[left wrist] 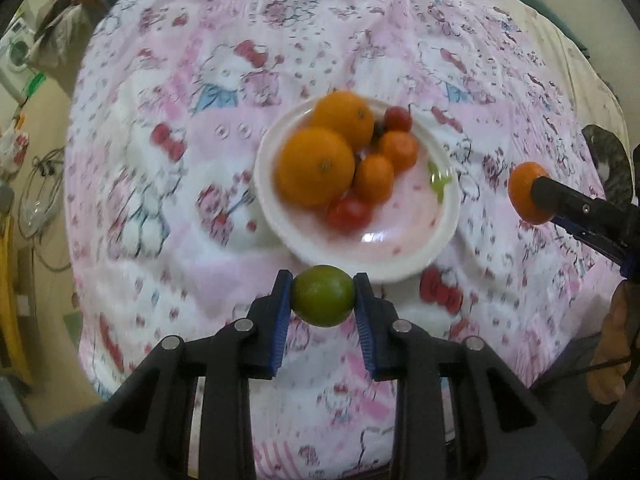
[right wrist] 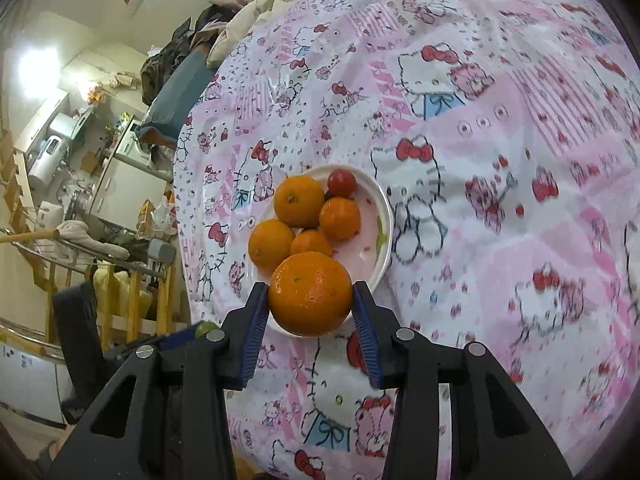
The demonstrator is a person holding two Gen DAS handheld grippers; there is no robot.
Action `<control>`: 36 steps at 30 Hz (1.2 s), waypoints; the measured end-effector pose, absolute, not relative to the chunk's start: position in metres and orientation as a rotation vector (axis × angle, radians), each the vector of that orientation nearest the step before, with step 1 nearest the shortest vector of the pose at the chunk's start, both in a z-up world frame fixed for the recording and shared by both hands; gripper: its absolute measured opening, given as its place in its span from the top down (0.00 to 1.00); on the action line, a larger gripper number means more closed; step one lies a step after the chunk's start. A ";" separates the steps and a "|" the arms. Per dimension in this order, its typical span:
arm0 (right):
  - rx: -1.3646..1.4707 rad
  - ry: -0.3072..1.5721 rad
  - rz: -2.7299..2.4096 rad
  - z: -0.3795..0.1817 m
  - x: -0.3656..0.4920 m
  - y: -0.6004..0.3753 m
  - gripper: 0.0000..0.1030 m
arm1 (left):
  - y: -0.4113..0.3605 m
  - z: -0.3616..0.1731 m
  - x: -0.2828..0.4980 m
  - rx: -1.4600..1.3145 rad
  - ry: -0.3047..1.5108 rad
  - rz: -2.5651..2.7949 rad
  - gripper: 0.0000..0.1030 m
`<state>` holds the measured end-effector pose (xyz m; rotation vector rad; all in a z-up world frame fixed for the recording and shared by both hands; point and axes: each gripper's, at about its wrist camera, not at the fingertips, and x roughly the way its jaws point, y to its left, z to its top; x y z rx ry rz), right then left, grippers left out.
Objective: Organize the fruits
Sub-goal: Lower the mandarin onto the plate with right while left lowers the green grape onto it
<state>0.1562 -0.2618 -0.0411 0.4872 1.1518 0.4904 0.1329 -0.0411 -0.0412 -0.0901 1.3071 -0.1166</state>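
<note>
My left gripper [left wrist: 323, 277] is shut on a green lime [left wrist: 322, 299], held in the air just in front of the near rim of a white plate [left wrist: 400, 272]. On the plate lie two large oranges [left wrist: 316, 172], two small mandarins [left wrist: 374, 178] and two red tomatoes [left wrist: 350, 212]. To the right of the plate, my right gripper [left wrist: 534, 196] holds an orange [left wrist: 522, 188]. In the right wrist view that gripper [right wrist: 311, 286] is shut on the orange [right wrist: 310, 302], above the plate's [right wrist: 386, 216] near edge. The left gripper's lime [right wrist: 203, 328] peeks out at lower left.
A pink cartoon-cat cloth [left wrist: 168, 168] covers the whole surface under the plate. A person's hand [left wrist: 612, 360] shows at the lower right. Room clutter, a wooden railing [right wrist: 132, 304] and appliances [right wrist: 44, 160] lie beyond the cloth's left edge.
</note>
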 end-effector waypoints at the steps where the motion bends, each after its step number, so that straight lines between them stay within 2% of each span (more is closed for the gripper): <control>1: 0.478 1.152 0.492 -0.041 0.163 -0.262 0.57 | -0.038 -0.045 0.139 -0.088 1.314 -0.112 0.74; 12: 0.419 1.301 0.536 -0.089 0.209 -0.234 0.57 | -0.049 -0.084 0.170 0.001 1.349 -0.131 0.74; 28: 0.339 1.357 0.534 -0.119 0.211 -0.206 0.56 | -0.051 -0.090 0.181 -0.007 1.381 -0.100 0.73; 29: 0.342 1.358 0.534 -0.118 0.211 -0.206 0.55 | -0.050 -0.089 0.181 -0.002 1.380 -0.090 0.68; 30: 0.342 1.355 0.532 -0.117 0.211 -0.206 0.55 | -0.050 -0.087 0.182 0.003 1.376 -0.081 0.54; 32: 0.346 1.351 0.531 -0.116 0.211 -0.206 0.55 | -0.050 -0.083 0.180 -0.001 1.353 -0.087 0.38; 36: 0.350 1.364 0.529 -0.117 0.212 -0.206 0.55 | -0.050 -0.075 0.177 0.018 1.318 -0.078 0.30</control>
